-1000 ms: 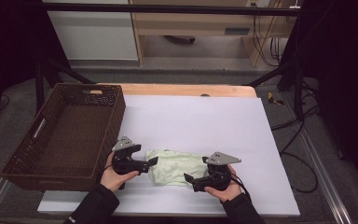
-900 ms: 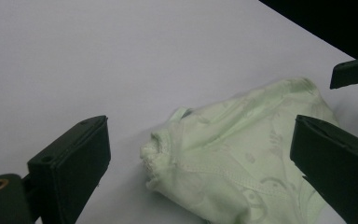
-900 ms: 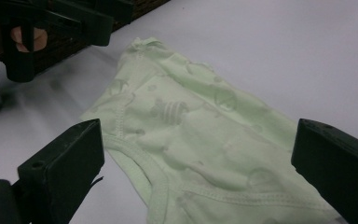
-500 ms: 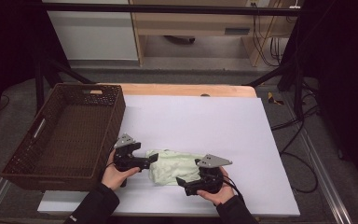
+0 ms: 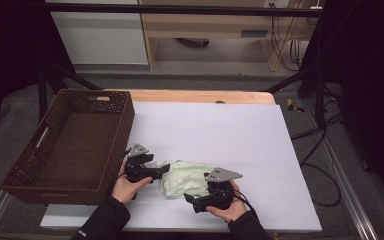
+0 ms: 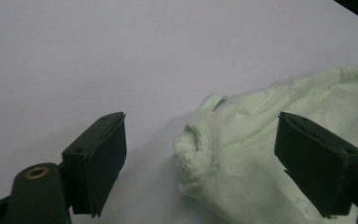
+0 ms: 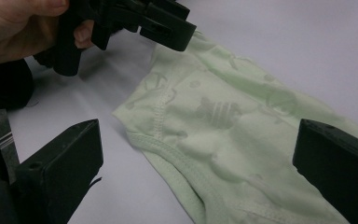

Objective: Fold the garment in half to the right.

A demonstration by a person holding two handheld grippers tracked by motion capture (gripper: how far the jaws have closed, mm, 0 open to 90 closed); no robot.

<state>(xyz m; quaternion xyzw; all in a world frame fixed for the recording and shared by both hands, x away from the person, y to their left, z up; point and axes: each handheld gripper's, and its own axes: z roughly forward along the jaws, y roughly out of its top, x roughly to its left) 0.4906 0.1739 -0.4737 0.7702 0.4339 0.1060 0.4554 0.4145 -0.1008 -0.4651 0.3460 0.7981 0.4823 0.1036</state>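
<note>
While the crumpled pale green printed cloth garment (image 5: 186, 178) is lying low-centre on the white surface (image 5: 220, 135), long axis left-right, I'm closing the left claw (image 5: 164, 169) around its left end, not gripping yet; right claw (image 5: 189, 198) gaping, empty.

— Do we find any writing, label or number we can read anywhere here?

— We find none. The pale green printed cotton garment (image 7: 242, 140) carries faint bee and circle motifs, but no letters. A small white mark sits on the person's dark sleeve cuff (image 5: 82, 233), too tiny for us to make out.
</note>
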